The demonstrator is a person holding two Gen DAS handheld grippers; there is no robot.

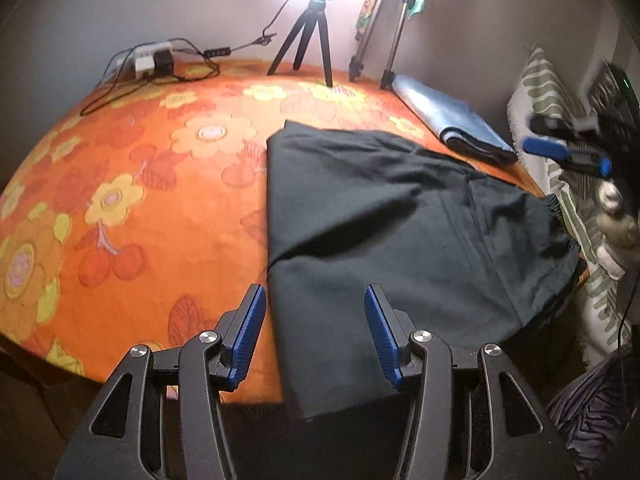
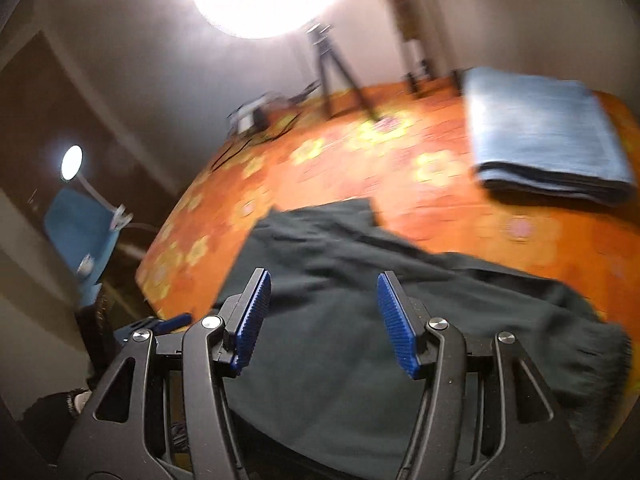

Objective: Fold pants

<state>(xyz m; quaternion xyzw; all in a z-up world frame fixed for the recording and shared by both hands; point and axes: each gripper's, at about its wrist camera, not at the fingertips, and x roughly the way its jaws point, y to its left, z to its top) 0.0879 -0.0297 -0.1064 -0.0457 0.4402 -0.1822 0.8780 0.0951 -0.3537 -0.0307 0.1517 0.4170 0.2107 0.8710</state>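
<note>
On the orange flowered tablecloth (image 1: 132,168), dark pants (image 1: 392,216) lie partly folded, one layer doubled over toward the far side, lower end hanging off the near table edge. Elastic waistband sits at the right edge of the table, seen from the left wrist.

Left gripper (image 1: 314,332): jaws apart, nothing between the pads, poised above the near left edge of the pants. No cloth pinched.

Right gripper (image 2: 324,322): jaws apart, empty, above the dark cloth. View is motion-blurred. From the left wrist view it shows only as a blurred blue-tipped shape at far right, clear of the fabric.

Other things: folded blue jeans (image 2: 548,140) at the far right of the table, well apart from the pants. Small tripod (image 1: 308,36) and a power strip (image 1: 148,58) with cables at the back. Bright lamp overhead.

Step in hand, as I judge it: between folds. One fold looks laid, both claws free, a fresh grip not yet taken.

Next move likely calls for: both claws down onto one end of the pants, pinching all layers at two corners. Then carry that end across to meet the other, keeping the edges square. The overhanging part may drag; lift it clear first.
</note>
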